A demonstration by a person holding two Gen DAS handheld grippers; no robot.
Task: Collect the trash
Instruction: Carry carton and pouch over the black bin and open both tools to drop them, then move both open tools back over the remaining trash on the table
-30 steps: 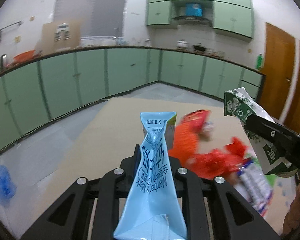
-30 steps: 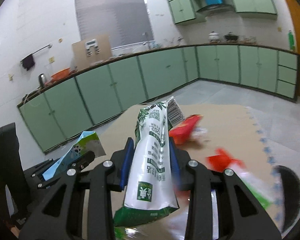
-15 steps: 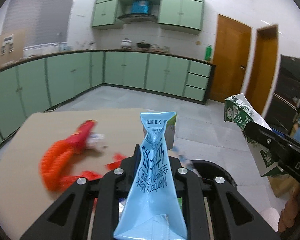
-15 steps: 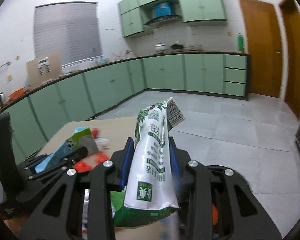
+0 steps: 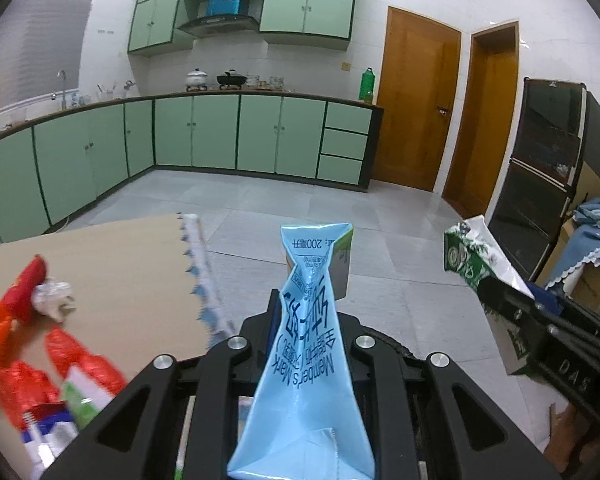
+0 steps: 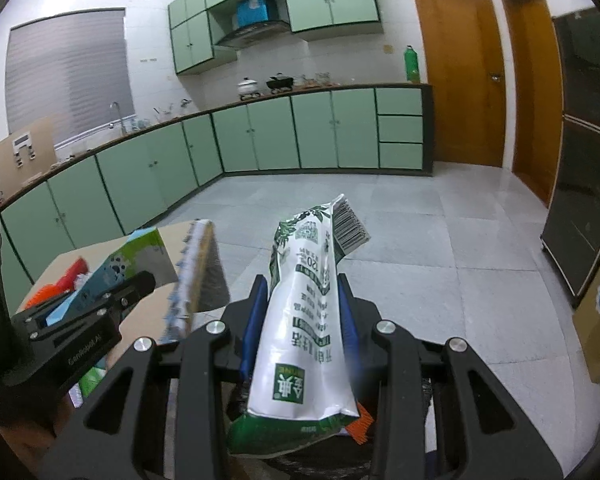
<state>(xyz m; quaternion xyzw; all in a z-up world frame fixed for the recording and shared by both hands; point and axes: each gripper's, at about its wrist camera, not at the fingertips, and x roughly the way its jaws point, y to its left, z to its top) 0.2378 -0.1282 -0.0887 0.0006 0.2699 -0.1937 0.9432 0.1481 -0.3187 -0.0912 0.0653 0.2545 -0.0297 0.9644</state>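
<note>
My left gripper (image 5: 306, 308) is shut on a flattened light-blue milk carton (image 5: 308, 360) that stands up between its fingers. A green-and-white snack packet (image 6: 304, 320) is clamped in my right gripper (image 6: 304, 292), which is shut on it. Each gripper shows in the other's view: the right gripper (image 5: 496, 292) with its packet (image 5: 468, 256) at the right, the left gripper (image 6: 140, 284) with its carton (image 6: 136, 256) at the left. Both hang just past the table's edge. Under them lies the dark rim of a bin (image 5: 392, 342), mostly hidden by the grippers.
The brown-topped table (image 5: 120, 280) at the left holds red and orange wrappers (image 5: 20, 360) and a crumpled white paper (image 5: 52, 300). Grey tiled floor runs to green cabinets (image 5: 220, 136) and wooden doors (image 5: 416, 112). A black cabinet (image 5: 540, 168) and cloth-covered boxes (image 5: 592, 256) stand at the right.
Both grippers have swung to the right, from over the table to beyond its edge above the floor and bin. Each keeps its hold on its piece of trash.
</note>
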